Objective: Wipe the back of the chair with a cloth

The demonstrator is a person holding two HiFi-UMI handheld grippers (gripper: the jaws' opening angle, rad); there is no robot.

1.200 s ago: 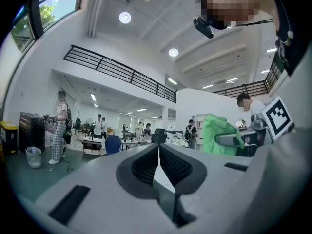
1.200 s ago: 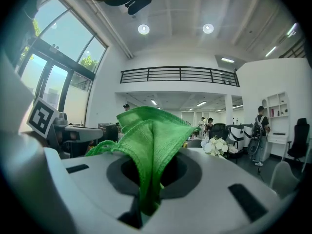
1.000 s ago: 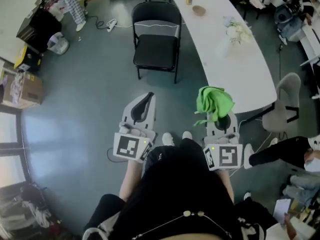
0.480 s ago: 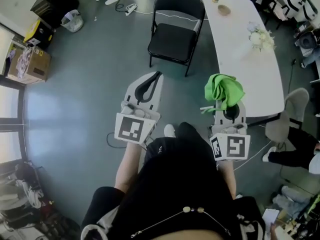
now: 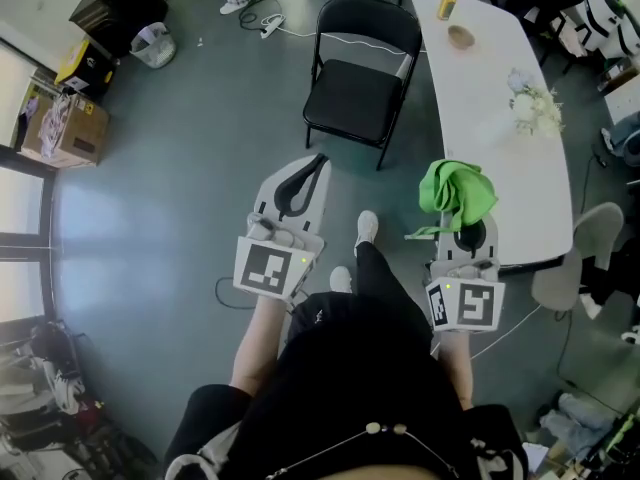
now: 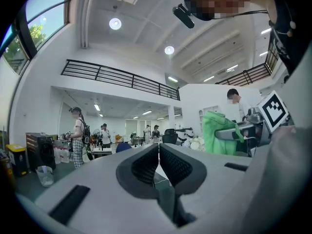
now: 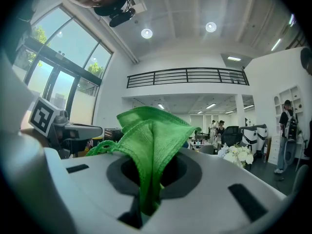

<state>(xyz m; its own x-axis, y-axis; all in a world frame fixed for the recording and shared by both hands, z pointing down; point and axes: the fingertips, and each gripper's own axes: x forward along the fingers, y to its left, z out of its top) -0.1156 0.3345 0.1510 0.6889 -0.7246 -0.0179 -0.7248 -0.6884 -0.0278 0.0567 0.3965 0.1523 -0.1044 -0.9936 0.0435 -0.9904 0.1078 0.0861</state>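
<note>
Cloth [image 5: 456, 190] is pinched tight in the right gripper [image 5: 462, 228] fingers; left gripper [image 5: 315, 162] fingers are closed, empty. Chair [image 5: 360, 78] is left untouched.

Steps forward: plants one white shoe [image 5: 367, 229] out ahead of the other. Puts the chair [image 5: 360, 80] ahead between the left gripper [image 5: 316, 163] and the green cloth [image 5: 455, 190], no longer straight before the left one. Brings the cardboard box [image 5: 62, 128] wholly into view.
</note>
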